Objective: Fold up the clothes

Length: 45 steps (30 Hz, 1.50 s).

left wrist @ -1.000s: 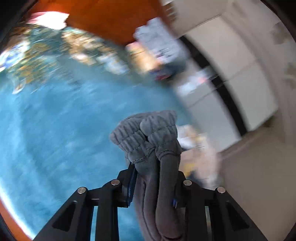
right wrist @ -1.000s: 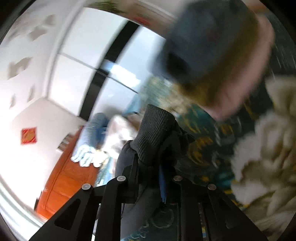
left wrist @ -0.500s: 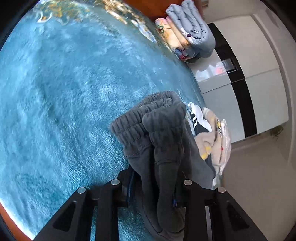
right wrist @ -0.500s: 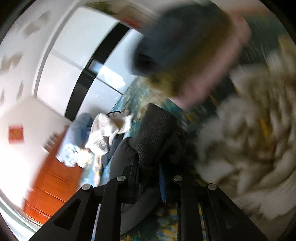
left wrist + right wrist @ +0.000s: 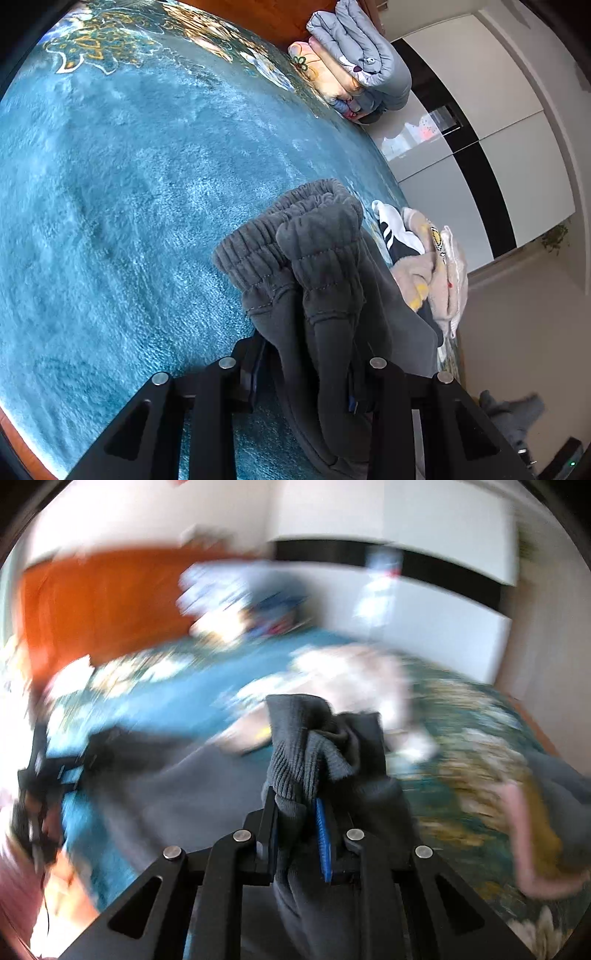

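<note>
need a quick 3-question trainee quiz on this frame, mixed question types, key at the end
1. True or false: the left gripper is open and holds nothing.
2. What does the right gripper clamp? A) a white towel B) the ribbed cuff of the dark grey garment C) a pillow
3. Fill in: in the left wrist view, the unfolded pile of light clothes lies at the edge of the ____ blanket.

Key: 1 false, it is shut on the grey garment's elastic hem. 2 B. 3 blue.
</note>
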Motion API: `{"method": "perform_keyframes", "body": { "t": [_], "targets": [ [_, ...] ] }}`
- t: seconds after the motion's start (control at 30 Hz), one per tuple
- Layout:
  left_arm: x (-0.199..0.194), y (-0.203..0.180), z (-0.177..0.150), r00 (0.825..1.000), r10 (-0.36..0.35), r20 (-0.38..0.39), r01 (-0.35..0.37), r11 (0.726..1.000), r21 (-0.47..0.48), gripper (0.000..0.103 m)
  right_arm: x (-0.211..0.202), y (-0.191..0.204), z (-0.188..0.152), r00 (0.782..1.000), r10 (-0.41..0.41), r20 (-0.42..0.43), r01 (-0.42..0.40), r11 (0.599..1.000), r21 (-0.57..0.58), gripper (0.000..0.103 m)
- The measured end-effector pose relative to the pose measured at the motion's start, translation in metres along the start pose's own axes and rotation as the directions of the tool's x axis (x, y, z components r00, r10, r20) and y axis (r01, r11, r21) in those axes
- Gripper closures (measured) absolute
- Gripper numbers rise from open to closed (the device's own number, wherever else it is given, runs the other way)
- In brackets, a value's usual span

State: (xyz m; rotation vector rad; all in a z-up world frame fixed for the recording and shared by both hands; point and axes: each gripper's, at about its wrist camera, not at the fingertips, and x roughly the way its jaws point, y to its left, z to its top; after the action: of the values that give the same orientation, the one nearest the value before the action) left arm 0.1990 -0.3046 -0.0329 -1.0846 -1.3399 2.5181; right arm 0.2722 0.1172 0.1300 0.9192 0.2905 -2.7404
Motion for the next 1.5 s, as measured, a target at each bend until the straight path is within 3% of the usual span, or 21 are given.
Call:
{"method": "perform_keyframes", "body": {
  "t": [0.2,0.27,0.43,0.53,0.6,0.7,0.8,0.9,0.97,1.1,1.17,1.27,1.37,1.43,1.5],
  "targets": [
    [-0.001,0.004,0.0,1.0,-0.026,-0.012,0.026,1.0,-0.007,0.068,0.076,0.085,-0.033,0.98,0.023,-0.199,-0.06,0.982,-0.18,0.084],
    [-0.002,0.005,-0.001,1.0,-0.027,-0.012,0.027,1.0,-0.006,0.068,0.07,0.079,-0.039,0.982,0.024,-0.189,-0.064,0.977,-0.204,0.081],
    [-0.002,0.0,-0.002,1.0,-0.014,-0.004,0.014,1.0,0.008,0.064,0.062,0.06,-0.022,0.956,0.225,-0.188,-0.244,0.966,-0.085,0.065],
    [-0.002,0.002,-0.002,1.0,-0.026,-0.012,0.026,1.0,0.003,0.064,0.047,0.033,-0.004,0.944,0.319,-0.084,-0.316,0.948,0.041,0.064],
    [-0.002,0.004,-0.002,0.999,-0.031,-0.016,0.031,1.0,-0.004,0.063,0.042,0.01,0.001,0.962,0.271,-0.031,-0.266,0.957,0.115,0.063],
    [-0.002,0.003,-0.002,1.0,-0.025,-0.018,0.025,1.0,-0.005,0.062,0.063,-0.024,-0.003,0.988,0.121,-0.098,-0.093,0.963,0.252,0.063],
    [-0.001,0.0,-0.002,1.0,-0.009,-0.018,0.009,1.0,-0.001,0.059,0.092,-0.015,-0.019,0.97,0.165,-0.178,-0.108,0.95,0.294,0.063],
    [0.001,-0.002,-0.001,1.0,0.003,-0.024,-0.003,1.0,-0.008,0.057,0.111,0.022,-0.027,0.967,0.118,-0.226,-0.08,0.982,0.173,0.066],
    [0.002,0.0,0.002,0.999,0.003,-0.033,-0.003,1.0,-0.028,0.056,0.117,0.031,-0.025,0.97,0.103,-0.219,-0.071,0.986,0.148,0.069],
    [0.003,0.003,0.007,0.999,-0.005,-0.051,0.001,0.997,-0.082,0.053,0.096,0.022,-0.023,0.972,0.16,-0.173,-0.135,0.98,0.145,0.07],
    [0.005,0.002,0.009,0.998,0.011,-0.054,-0.016,0.996,-0.092,0.053,0.077,0.0,-0.029,0.974,0.197,-0.109,-0.167,0.956,0.24,0.068],
    [0.008,-0.005,0.01,0.997,0.059,-0.049,-0.064,0.993,-0.1,0.053,0.053,-0.035,-0.058,0.983,0.172,-0.056,-0.139,0.917,0.374,0.065],
    [0.005,-0.018,0.01,0.99,0.138,-0.032,-0.14,0.987,-0.081,0.064,0.028,-0.071,-0.087,0.99,0.138,-0.009,-0.115,0.858,0.501,0.062],
    [-0.005,-0.042,0.007,0.982,0.187,0.009,-0.187,0.982,-0.012,0.072,0.012,-0.095,-0.106,0.994,0.111,0.019,-0.101,0.808,0.581,0.062],
    [-0.023,-0.086,0.001,0.972,0.218,0.091,-0.228,0.966,0.123,0.073,-0.005,-0.119,-0.126,0.996,0.081,0.045,-0.091,0.749,0.656,0.062]
  ]
}}
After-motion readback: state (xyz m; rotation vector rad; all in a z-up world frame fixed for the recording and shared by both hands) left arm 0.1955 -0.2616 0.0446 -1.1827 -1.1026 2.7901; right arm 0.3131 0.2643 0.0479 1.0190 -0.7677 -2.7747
